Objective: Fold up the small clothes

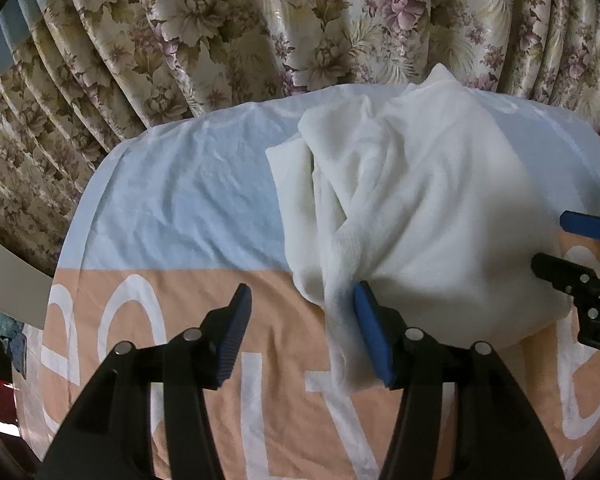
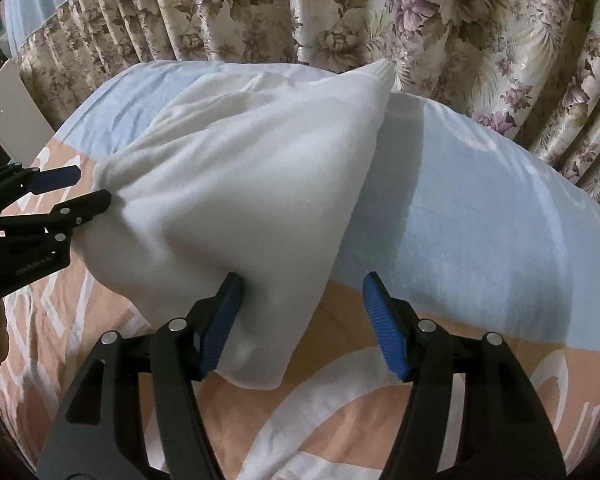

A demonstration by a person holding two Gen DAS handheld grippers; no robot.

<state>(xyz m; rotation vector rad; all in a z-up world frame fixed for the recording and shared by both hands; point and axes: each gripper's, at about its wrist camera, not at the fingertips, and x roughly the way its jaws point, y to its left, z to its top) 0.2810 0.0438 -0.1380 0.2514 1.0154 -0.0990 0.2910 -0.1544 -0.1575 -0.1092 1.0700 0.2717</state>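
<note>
1 white garment (image 1: pixel 420 184), bunched, lies on the peach-and-blue sheet (image 1: pixel 172 200); long axis runs from the near edge toward the floral curtain (image 1: pixel 220 20). 2 grippers: left gripper (image 1: pixel 300 336) and right gripper (image 2: pixel 304 328) both agape, 1 blue pad each touching cloth.

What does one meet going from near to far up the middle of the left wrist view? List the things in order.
left gripper → peach band of the sheet with white letters → pale blue band of the sheet → floral curtain.
</note>
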